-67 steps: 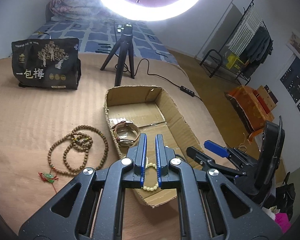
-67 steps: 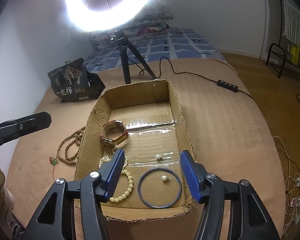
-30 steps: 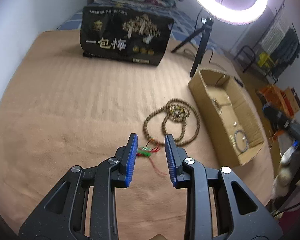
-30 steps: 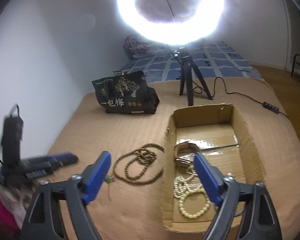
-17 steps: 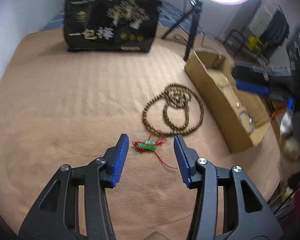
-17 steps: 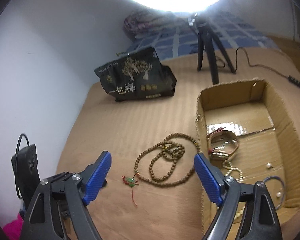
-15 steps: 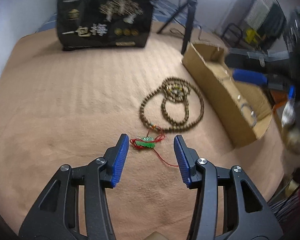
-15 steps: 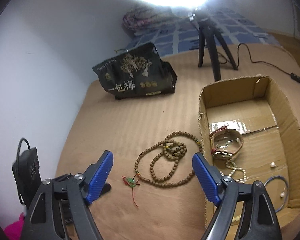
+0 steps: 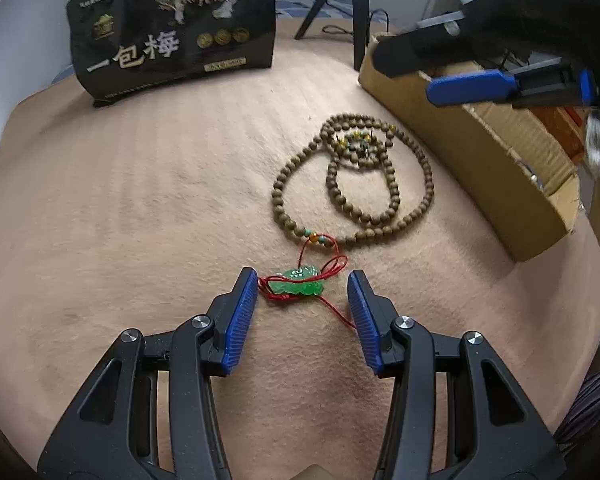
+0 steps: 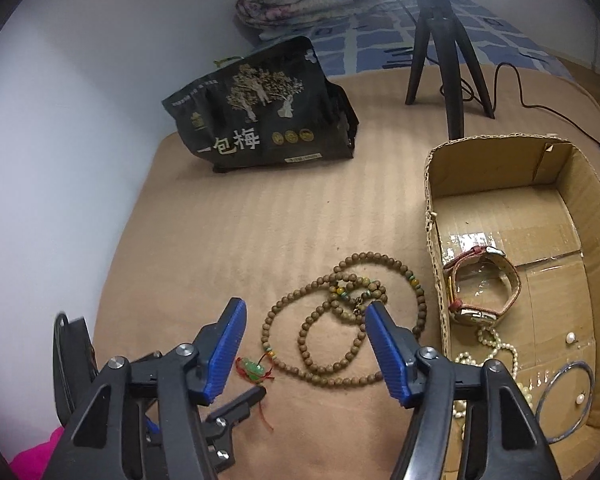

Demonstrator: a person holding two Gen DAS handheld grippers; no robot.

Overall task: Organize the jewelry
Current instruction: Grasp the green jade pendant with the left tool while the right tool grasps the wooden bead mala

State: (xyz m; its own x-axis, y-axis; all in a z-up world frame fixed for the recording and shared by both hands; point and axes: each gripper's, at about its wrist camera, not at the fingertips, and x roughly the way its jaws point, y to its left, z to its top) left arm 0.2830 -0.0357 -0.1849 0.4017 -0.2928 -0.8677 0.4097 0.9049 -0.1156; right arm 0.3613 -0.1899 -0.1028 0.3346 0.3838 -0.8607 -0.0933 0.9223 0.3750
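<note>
A green jade pendant [image 9: 298, 282] on red cord lies on the tan bed cover, tied to a long brown bead necklace [image 9: 354, 180] coiled beside it. My left gripper [image 9: 302, 290] is open, its blue pads on either side of the pendant, low over the cover. My right gripper [image 10: 304, 320] is open and empty above the bead necklace [image 10: 342, 318]; the pendant [image 10: 254, 368] shows below it. The cardboard box [image 10: 436, 216] on the right holds a watch [image 10: 482, 290], a pearl string [image 10: 496, 354], a blue bangle [image 10: 568, 400] and loose pearls.
A black snack bag [image 9: 172, 36] stands at the back, also in the right wrist view [image 10: 260, 124]. A ring-light tripod [image 10: 444, 48] with its cable stands behind the box. The right gripper [image 9: 500, 84] hangs over the box [image 9: 480, 160] in the left wrist view.
My left gripper has left the box, swung left to the pendant and come down close around it, opening wider. My right gripper has shifted left from over the box to over the beads.
</note>
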